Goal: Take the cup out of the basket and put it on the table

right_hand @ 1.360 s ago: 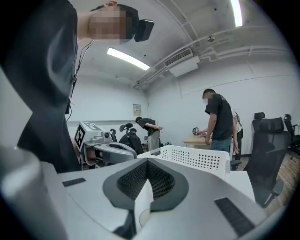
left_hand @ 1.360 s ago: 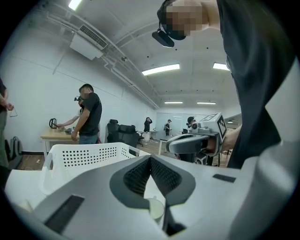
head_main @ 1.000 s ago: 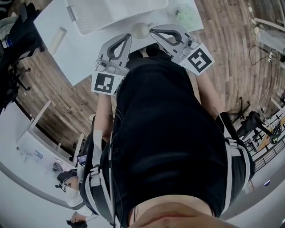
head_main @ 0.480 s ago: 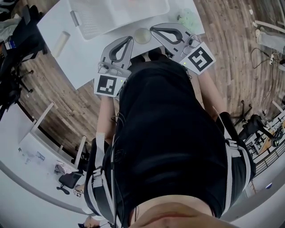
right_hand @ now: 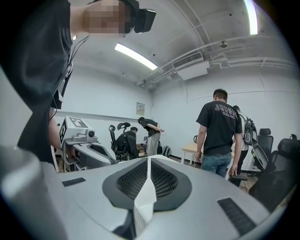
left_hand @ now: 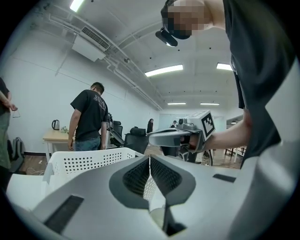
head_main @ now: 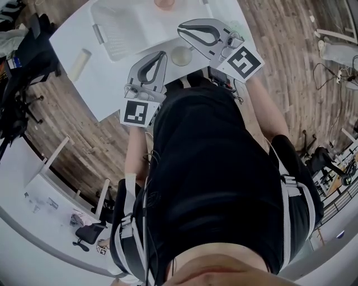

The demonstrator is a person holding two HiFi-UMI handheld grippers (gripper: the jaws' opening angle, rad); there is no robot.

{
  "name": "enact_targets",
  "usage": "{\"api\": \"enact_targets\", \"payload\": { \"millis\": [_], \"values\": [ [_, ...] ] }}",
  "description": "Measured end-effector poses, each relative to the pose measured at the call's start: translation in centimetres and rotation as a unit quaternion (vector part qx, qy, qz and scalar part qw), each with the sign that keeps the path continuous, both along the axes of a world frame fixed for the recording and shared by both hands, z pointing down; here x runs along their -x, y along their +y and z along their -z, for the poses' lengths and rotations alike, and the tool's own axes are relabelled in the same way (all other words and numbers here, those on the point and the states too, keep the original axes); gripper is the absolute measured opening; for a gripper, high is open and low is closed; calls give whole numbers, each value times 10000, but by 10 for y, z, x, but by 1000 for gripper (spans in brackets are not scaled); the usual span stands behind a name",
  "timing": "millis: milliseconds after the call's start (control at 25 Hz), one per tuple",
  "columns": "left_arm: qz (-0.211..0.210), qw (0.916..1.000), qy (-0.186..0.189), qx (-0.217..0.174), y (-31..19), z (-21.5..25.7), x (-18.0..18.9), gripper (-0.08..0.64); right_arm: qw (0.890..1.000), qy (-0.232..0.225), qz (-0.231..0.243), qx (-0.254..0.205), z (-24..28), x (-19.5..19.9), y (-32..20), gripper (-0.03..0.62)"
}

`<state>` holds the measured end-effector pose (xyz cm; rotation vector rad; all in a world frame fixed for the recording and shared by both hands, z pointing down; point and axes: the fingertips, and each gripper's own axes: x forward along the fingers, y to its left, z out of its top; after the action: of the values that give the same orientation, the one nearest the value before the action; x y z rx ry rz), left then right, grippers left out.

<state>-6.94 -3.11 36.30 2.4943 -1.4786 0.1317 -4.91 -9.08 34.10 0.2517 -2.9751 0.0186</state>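
Tongs: the left tongs (head_main: 162, 54) have their jaws pressed together with nothing between them; the right tongs (head_main: 181, 27) are the same, closed and empty.
Tongs' place: both hang over the near part of the white table (head_main: 109, 89); the right tongs reach further, up to the basket.
Cup: I take the pinkish round thing (head_main: 165, 4) for the cup. It seems to sit in the far part of the basket (head_main: 120, 31), at 12 o'clock from the left tips and 11 o'clock from the right tips, partly cut by the picture's edge.
Other round thing: 1 pale round object (head_main: 180, 56) stands on the table, outside the basket, at 3 o'clock from the left tips and just beside them.
Cup's axis: only a round outline shows from above, so the long axis is probably vertical; whether the mouth points up I cannot tell.
Risk 1: closed jaws cannot take the cup; if they come down closed, they may push it over.
Risk 2: the basket looks light; a grip that also catches its wall could drag or lift it together with the cup.
Risk 3: the pale object is close to the table's near edge and to both tongs; a low pass could knock it off.
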Motion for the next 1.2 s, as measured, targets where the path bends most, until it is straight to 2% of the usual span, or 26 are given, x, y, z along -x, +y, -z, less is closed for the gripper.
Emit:
{"api": "enact_targets", "payload": {
  "millis": [200, 320, 680, 880, 1200],
  "values": [
    [81, 10000, 15, 25, -7, -2, 13, 21, 9990, 358, 99, -246, -8, 25, -21, 22],
    [103, 9999, 92, -24, -9, 1, 20, 21, 9967, 725, 158, -321, -17, 37, -29, 89],
    [100, 9997, 201, -104, -11, 5, 48, 21, 9914, 1216, 135, -465, -34, 74, -58, 95],
    [10, 9998, 186, -102, -15, 4, 60, 21, 9851, 1670, 58, -414, -61, 87, -76, 98],
    [-145, 9996, 200, -97, -18, 5, 69, 21, 9759, 2179, -80, -71, -105, 109, -101, 101]
  ]
}}
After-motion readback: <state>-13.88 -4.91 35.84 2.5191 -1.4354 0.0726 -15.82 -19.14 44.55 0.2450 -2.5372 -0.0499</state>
